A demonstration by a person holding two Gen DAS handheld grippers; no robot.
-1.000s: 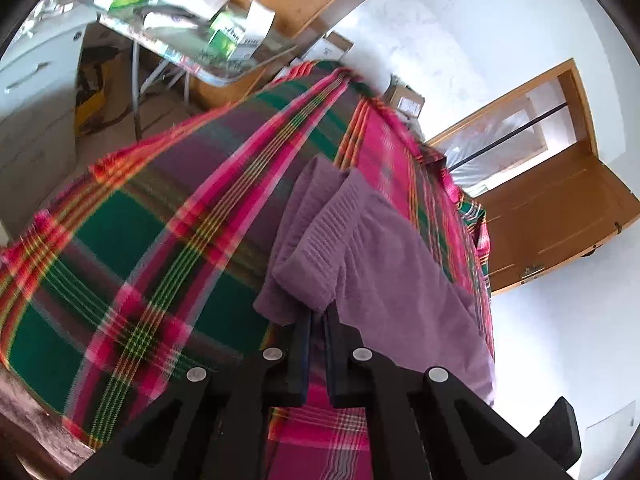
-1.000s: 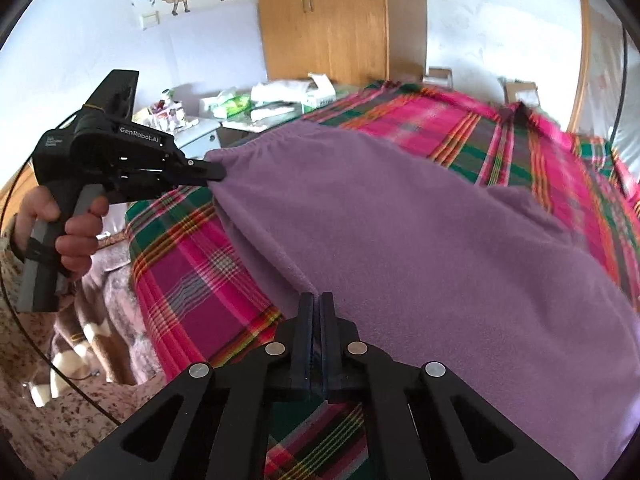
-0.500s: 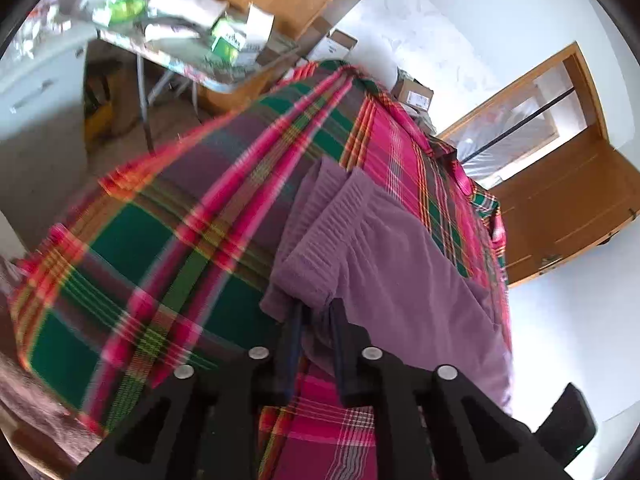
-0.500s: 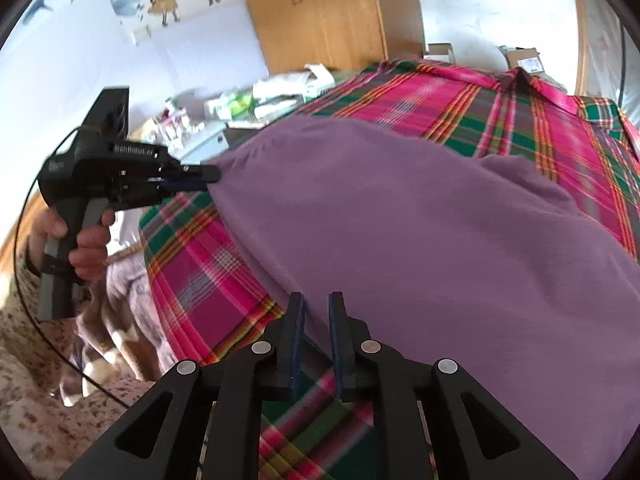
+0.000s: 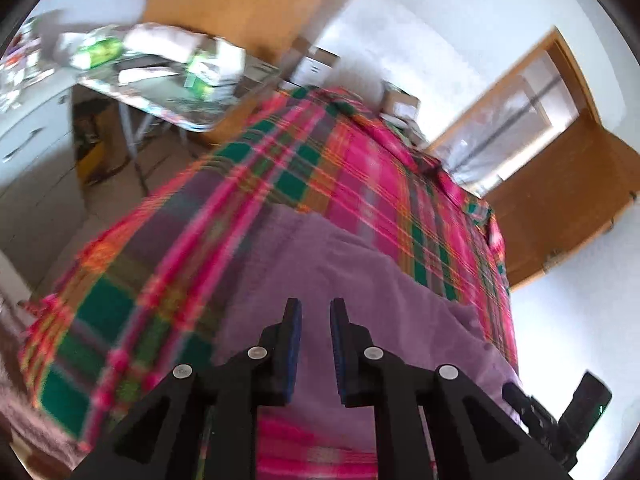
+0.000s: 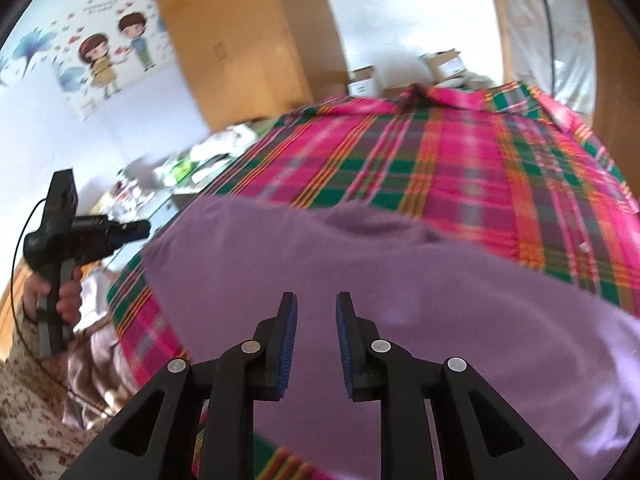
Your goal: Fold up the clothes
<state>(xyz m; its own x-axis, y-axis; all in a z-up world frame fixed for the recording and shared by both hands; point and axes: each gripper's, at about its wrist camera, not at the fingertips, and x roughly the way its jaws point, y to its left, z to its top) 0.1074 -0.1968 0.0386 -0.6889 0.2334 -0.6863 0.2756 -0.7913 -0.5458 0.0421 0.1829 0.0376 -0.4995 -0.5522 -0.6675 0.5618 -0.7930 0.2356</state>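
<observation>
Both grippers, left (image 5: 315, 307) and right (image 6: 316, 302), have let go; jaws spread, empty. Purple garment (image 6: 400, 280) lies flat, smooth, unpinched on the plaid bed (image 6: 440, 160).

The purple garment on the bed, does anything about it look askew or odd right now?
The purple garment lies on the plaid blanket with a raised wrinkle along its far edge, so it isn't quite flat. Both tongs, left and right, are open above it.

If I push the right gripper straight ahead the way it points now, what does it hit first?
Most likely the purple garment. The right gripper is open and aimed over it, with the plaid blanket beyond. Depth is unclear, so how soon it would touch is uncertain.
</observation>
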